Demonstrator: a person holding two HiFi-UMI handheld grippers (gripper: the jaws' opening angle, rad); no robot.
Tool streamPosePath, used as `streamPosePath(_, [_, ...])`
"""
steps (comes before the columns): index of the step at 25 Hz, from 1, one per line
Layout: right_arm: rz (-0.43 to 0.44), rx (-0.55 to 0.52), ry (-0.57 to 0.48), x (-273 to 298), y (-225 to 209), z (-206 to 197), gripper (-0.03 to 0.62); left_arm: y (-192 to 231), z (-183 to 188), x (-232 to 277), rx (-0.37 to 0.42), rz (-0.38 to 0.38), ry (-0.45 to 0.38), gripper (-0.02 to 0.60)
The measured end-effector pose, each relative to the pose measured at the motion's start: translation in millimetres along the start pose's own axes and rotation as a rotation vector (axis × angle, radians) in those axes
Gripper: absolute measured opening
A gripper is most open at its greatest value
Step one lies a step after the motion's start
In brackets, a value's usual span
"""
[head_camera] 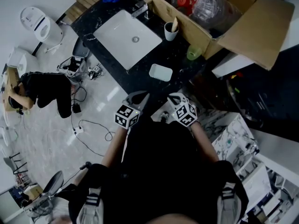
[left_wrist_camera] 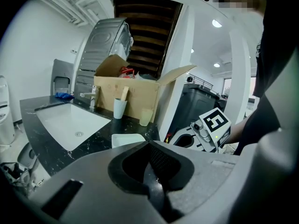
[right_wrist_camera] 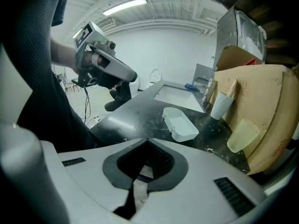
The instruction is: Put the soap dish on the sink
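Tongs held low at the centre of the head view, both empty: my left gripper [head_camera: 140, 97] has its jaws pressed together on nothing, and my right gripper [head_camera: 174, 97], just beside it, is likewise closed with nothing between its jaws. The white rectangular plastic soap dish [head_camera: 160, 72] lies on the black marble-patterned countertop [head_camera: 140, 73], just above the two grippers in the frame. It sits to the lower right of the white rectangular sink [head_camera: 124, 38], apart from the basin's rim. A chrome tap [head_camera: 141, 8] stands at the basin's upper edge. Right of the sink stands a white cup [head_camera: 170, 31] with a wooden stick in it. Below that is a pale yellow-green translucent cup [head_camera: 194, 53], and both stand against an open brown cardboard box [head_camera: 219, 17] that fills the upper right. In the left gripper view the soap dish [left_wrist_camera: 127, 139] shows at centre, just over my closed jaws. In the right gripper view it [right_wrist_camera: 180, 124] sits mid-frame on the dark counter. At the far left of the head view, a person in black [head_camera: 44, 91] sits on the pale floor among loose cables.
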State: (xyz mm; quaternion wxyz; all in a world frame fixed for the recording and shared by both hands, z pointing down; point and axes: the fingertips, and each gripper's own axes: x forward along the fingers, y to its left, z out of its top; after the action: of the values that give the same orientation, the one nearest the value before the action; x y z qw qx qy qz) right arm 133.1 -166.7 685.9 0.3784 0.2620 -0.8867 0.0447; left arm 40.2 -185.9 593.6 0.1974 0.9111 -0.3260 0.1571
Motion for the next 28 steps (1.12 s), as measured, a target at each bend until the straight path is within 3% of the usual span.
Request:
streamPosePath(17, [-0.005,0.109,-0.054,-15.4,15.7,-11.2,-0.005,-28.5,-27.4,-16.2,-0.028,0.027,0.012,-0.002])
streamPosePath(28, [-0.044,0.165,-0.093,-25.9,2.6,-10.1,-0.005,-35.5,-27.3,-12.1,-0.024,0.02,0.017,-0.002])
